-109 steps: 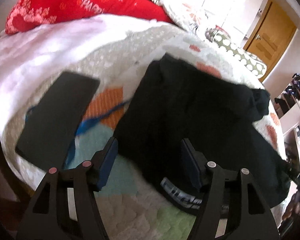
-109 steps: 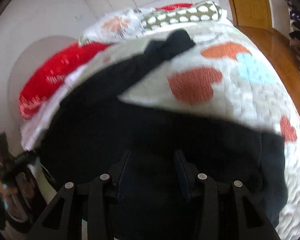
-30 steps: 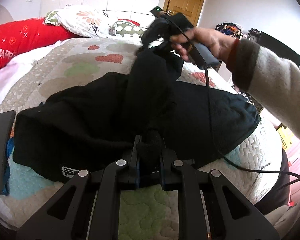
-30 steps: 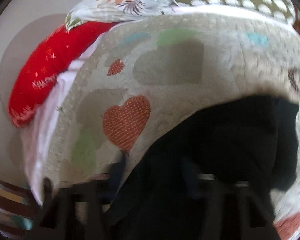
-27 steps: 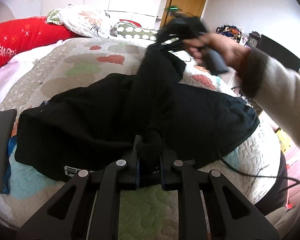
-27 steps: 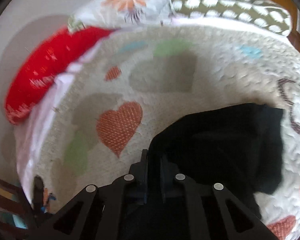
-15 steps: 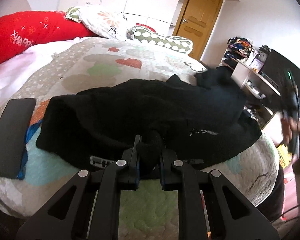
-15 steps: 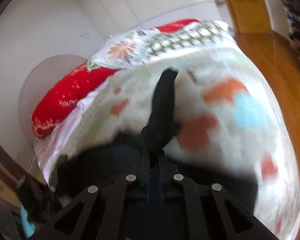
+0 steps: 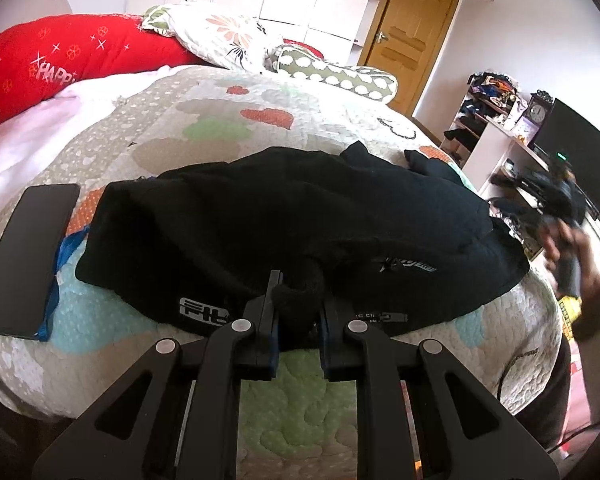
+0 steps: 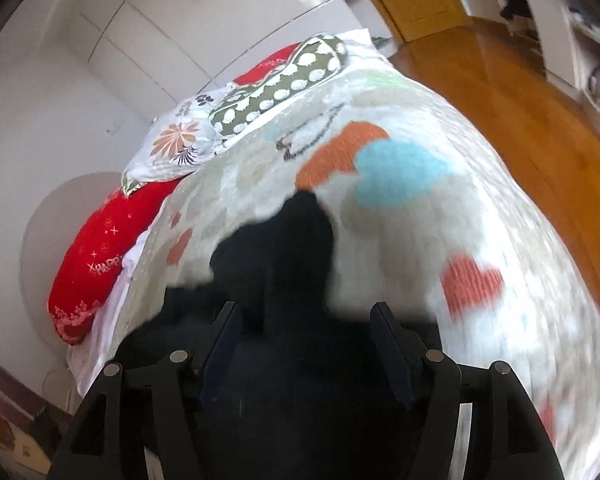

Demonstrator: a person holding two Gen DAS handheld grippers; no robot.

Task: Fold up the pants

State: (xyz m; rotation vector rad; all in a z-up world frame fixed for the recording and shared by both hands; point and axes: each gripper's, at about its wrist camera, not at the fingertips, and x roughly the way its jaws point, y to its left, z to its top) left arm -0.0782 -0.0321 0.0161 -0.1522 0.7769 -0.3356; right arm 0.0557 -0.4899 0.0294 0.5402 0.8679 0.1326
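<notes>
Black pants [image 9: 292,216] lie across the near part of the bed, folded over lengthwise, white logos near the front edge. My left gripper [image 9: 298,300] is shut on a bunch of the pants' fabric at the near edge. In the right wrist view the pants [image 10: 284,264] fill the lower middle, one end pointing up the quilt. My right gripper [image 10: 306,320] is open above the pants with nothing between its fingers. It also shows at the right of the left wrist view [image 9: 556,200], held in a hand off the bed's side.
A heart-patterned quilt [image 9: 228,128] covers the bed. A black phone [image 9: 28,256] lies at its left edge on a blue strap. Red, floral and spotted pillows [image 9: 60,56] sit at the head. A shelf and monitor [image 9: 572,152] stand right; a wooden floor [image 10: 520,92] lies beyond.
My right gripper has let go of the pants end, opened and pulled back off the right side of the bed. The lifted leg now lies flat. My left gripper stays shut on the fabric.
</notes>
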